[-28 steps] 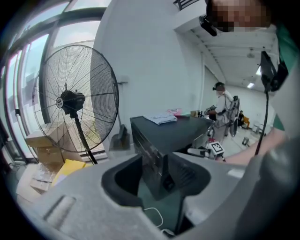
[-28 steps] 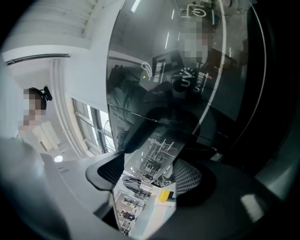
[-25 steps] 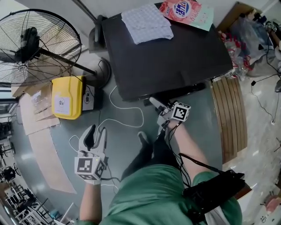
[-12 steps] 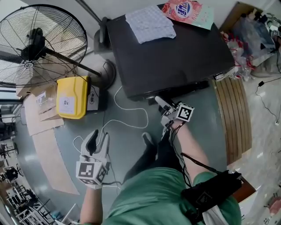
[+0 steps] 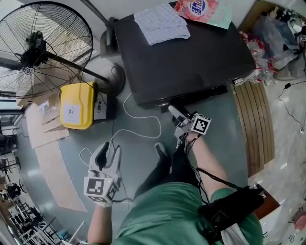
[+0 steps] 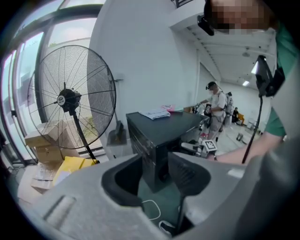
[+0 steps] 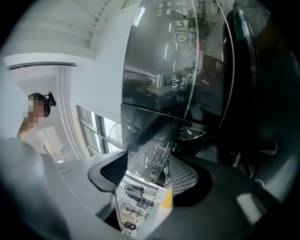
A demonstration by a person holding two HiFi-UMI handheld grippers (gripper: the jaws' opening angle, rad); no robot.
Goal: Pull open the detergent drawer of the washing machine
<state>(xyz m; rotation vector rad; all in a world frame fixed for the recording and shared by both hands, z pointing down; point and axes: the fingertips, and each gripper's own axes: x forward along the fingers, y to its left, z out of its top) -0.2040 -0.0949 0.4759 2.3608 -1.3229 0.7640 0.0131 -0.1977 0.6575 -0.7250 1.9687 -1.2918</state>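
The black washing machine (image 5: pixel 186 57) is seen from above in the head view. My right gripper (image 5: pixel 176 113) reaches up to the left part of its front top edge. In the right gripper view the glossy drawer front (image 7: pixel 150 154) stands between the two mesh pads (image 7: pixel 187 180) of my right gripper (image 7: pixel 150 180). The jaws are closing around it, and no firm press shows. A dark gap shows behind the panel. My left gripper (image 5: pixel 106 154) hangs open over the grey floor with nothing in it. The left gripper (image 6: pixel 154 176) looks toward the machine (image 6: pixel 159 126).
A big standing fan (image 5: pixel 38 48) is at the left, with a yellow box (image 5: pixel 76 105) and cardboard beside it. A white cable (image 5: pixel 138 122) loops on the floor before the machine. A cloth (image 5: pixel 160 24) and a detergent packet (image 5: pixel 203 10) lie on top. Wooden slats (image 5: pixel 253 124) stand at the right.
My left gripper has drifted a little over the floor. My right gripper stays at the machine's front top edge.
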